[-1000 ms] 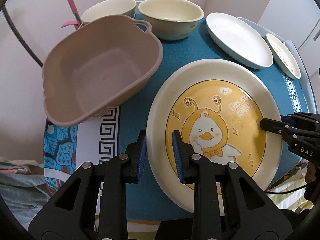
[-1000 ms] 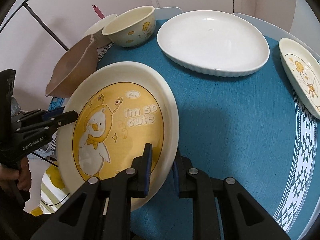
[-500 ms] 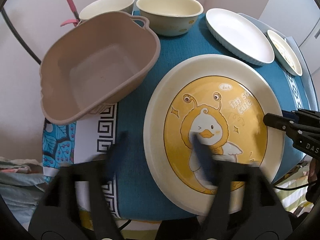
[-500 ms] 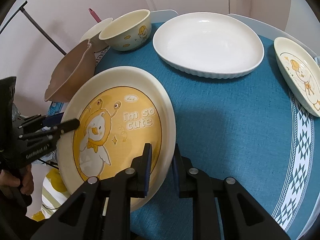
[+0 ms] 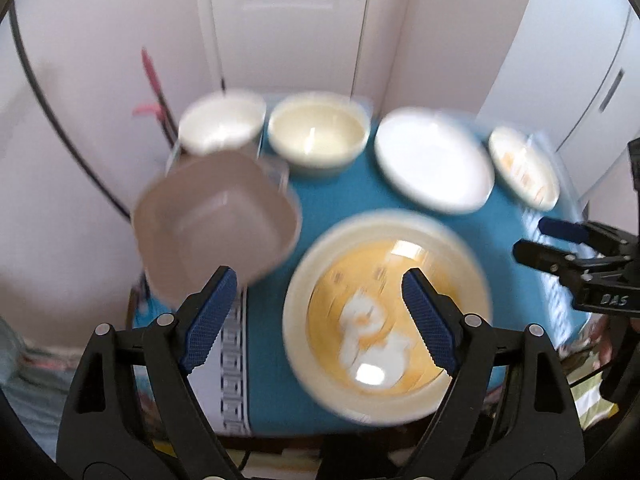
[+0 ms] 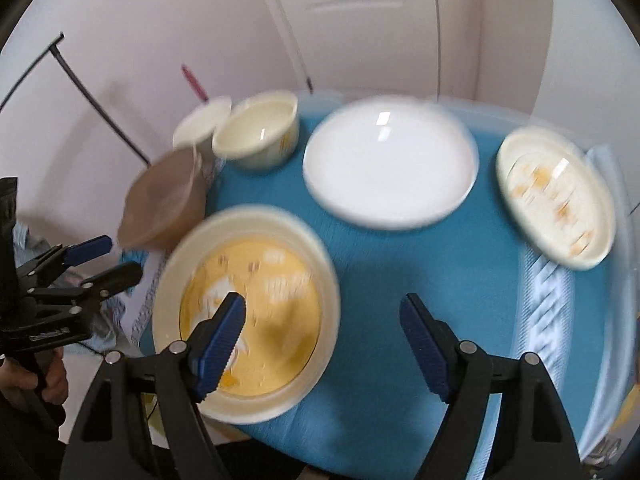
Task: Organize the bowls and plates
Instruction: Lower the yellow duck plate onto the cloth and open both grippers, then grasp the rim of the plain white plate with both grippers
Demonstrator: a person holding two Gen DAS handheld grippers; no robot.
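Yellow with a white duck at its centre, the duck plate [image 5: 386,312] lies flat on the blue cloth [image 5: 320,208], near the table's front edge. Nothing grips it. Both views are blurred, so the print is hard to make out.

The left gripper [image 5: 316,316] hangs above the table with its jaws wide apart, one blue pad [image 5: 208,316] over the cloth's patterned border and the other over the plate's right side; it holds nothing. The right gripper [image 6: 322,346] is likewise spread wide and empty, its left finger over the plate's yellow centre and its right one over bare cloth. Each shows in the other's camera: the right gripper [image 5: 576,264] at the right edge of the left view, the left gripper [image 6: 76,272] at the left edge of the right view, beside the table, with a hand [image 6: 36,380] below it on the grip.

Just left of the plate sits a tan basin [image 5: 216,216], tilted, overhanging the table's edge. Behind it stand a white bowl [image 5: 222,124] and a cream bowl [image 5: 318,134], side by side. To their right lies a white plate [image 5: 434,160], and beyond that, at the table's far right, a small plate [image 5: 524,168] with orange marks.
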